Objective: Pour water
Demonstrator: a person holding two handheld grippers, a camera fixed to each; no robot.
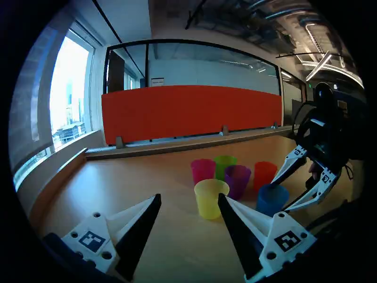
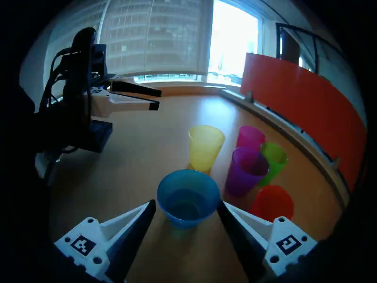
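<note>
Several coloured plastic cups stand grouped on the wooden table (image 1: 132,179). My left gripper (image 1: 188,202) is open just short of the yellow cup (image 1: 210,198), which stands slightly right of its gap. My right gripper (image 2: 185,203) is open with the blue cup (image 2: 188,198) upright between its fingers; the cup seems to hold some water. From the left gripper view, the right gripper (image 1: 280,195) flanks the blue cup (image 1: 272,200). In the right gripper view, the left gripper (image 2: 158,99) hovers at the far left, beyond the yellow cup (image 2: 206,146).
Pink (image 1: 202,170), green (image 1: 225,162), purple (image 1: 237,179) and red (image 1: 265,173) cups crowd behind the yellow and blue ones. An orange partition (image 1: 188,111) lines the table's far edge. A window ledge (image 1: 56,174) runs along the left.
</note>
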